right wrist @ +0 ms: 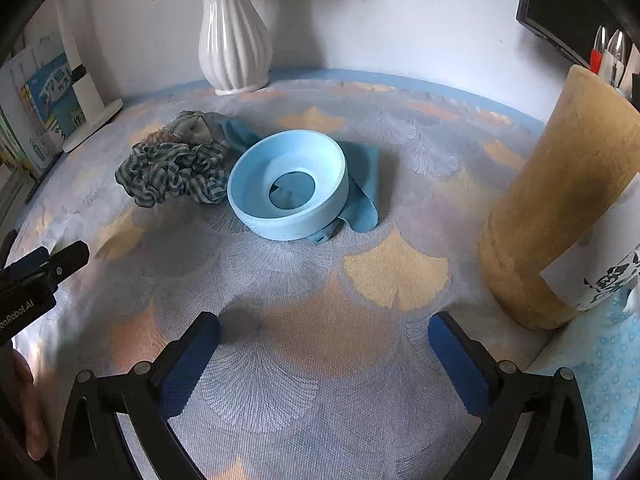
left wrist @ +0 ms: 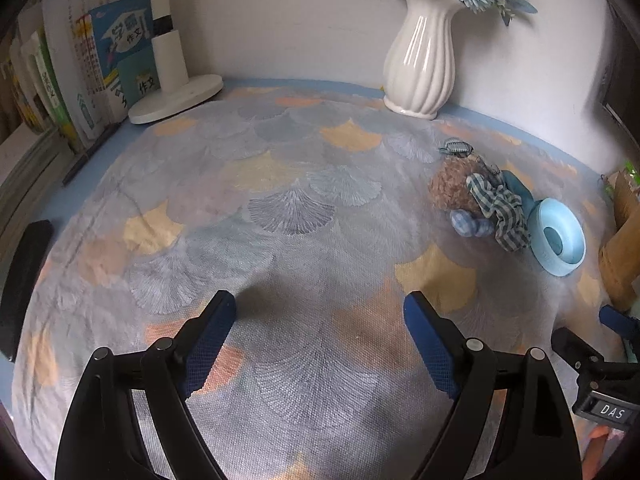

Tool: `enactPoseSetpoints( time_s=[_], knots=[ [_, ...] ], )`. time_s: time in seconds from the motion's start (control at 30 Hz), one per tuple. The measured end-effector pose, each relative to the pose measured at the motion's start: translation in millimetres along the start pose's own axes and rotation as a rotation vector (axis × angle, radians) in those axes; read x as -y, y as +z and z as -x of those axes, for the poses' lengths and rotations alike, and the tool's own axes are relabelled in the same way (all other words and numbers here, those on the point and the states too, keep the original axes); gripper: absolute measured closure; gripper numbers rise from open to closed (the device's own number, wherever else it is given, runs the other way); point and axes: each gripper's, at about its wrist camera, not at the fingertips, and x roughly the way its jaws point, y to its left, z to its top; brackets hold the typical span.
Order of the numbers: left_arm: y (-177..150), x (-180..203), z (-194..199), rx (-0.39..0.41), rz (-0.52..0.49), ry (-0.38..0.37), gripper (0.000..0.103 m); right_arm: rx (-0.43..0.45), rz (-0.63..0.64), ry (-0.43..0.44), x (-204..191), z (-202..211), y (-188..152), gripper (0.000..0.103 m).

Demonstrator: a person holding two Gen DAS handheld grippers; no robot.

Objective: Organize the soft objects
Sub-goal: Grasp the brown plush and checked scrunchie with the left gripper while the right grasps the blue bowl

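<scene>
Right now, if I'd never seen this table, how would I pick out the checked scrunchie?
Start at the white ribbed vase at the back of the patterned tablecloth and come toward the front. Just left of the pale blue ring-shaped dish lies the checked scrunchie. It is the only ruffled loop in dark green-and-grey check; the cloth under the dish is plain blue.

Both views are lit softly and evenly by diffuse daylight, and moderate brightness is seen throughout. Short dark shadows are cast on the patterned cloth [left wrist: 304, 184] just ahead of the jaws, low in each frame. Bright streaks of glare are seen on the glossy white vase [left wrist: 420, 60] in the upper part of both views. Straight edges are bent by strong fisheye distortion, and the corners are blacked out. Slight softness is noted towards the rims.
</scene>
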Motion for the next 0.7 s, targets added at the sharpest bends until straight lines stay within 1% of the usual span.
enactPoseSetpoints(
  time_s=[0.2, 0.3, 0.33, 0.37, 0.4, 0.43, 0.47, 0.53, 0.57, 0.63, 0.7],
  knots=[
    [0.9, -0.1, 0.1, -0.003, -0.009, 0.005, 0.018, -0.007, 0.008, 0.003, -1.5, 0.5, -0.3, 0.000],
    [1.7, 1.5, 4.0, 0.004, -0.026, -0.004, 0.018, -0.022, 0.004, 0.026, 2.8, 4.7, -0.5, 0.000],
    [3.2, 2.9, 7.1, -0.002, -0.036, -0.028, 0.018, -0.024, -0.001, 0.031, 2.9, 5.1, -0.3, 0.000],
    [4.8, 4.8, 9.3, -0.020, -0.037, -0.048, 0.018, -0.038, -0.007, 0.058, 5.6, 7.1, 0.8, 0.000],
    [7.5, 6.4, 11.9, -0.039, -0.034, -0.086, 0.018, -0.045, -0.014, 0.086, 7.6, 8.6, 3.4, 0.000],
    [11.4, 8.8, 16.5, -0.050, -0.028, -0.142, 0.018, -0.041, -0.019, 0.101, 9.4, 11.4, 7.3, 0.000],
    [16.9, 12.9, 22.4, -0.050, -0.025, -0.200, 0.018, -0.024, -0.016, 0.099, 10.3, 15.4, 12.6, 0.000],
    [32.6, 24.2, 31.0, -0.036, -0.027, -0.298, 0.018, 0.012, 0.013, 0.058, 9.3, 20.2, 26.0, 0.000],
    [38.2, 29.6, 31.2, -0.034, -0.031, -0.313, 0.018, 0.024, 0.025, 0.046, 9.1, 20.8, 30.8, 0.000],
    [50.4, 48.1, 26.4, -0.024, -0.082, -0.306, 0.018, 0.041, 0.042, 0.055, 9.1, 16.5, 42.8, 0.002],
    [55.8, 61.7, 16.5, -0.013, -0.128, -0.283, 0.019, 0.033, 0.041, 0.069, 9.2, 9.2, 48.5, 0.013]
  ],
)
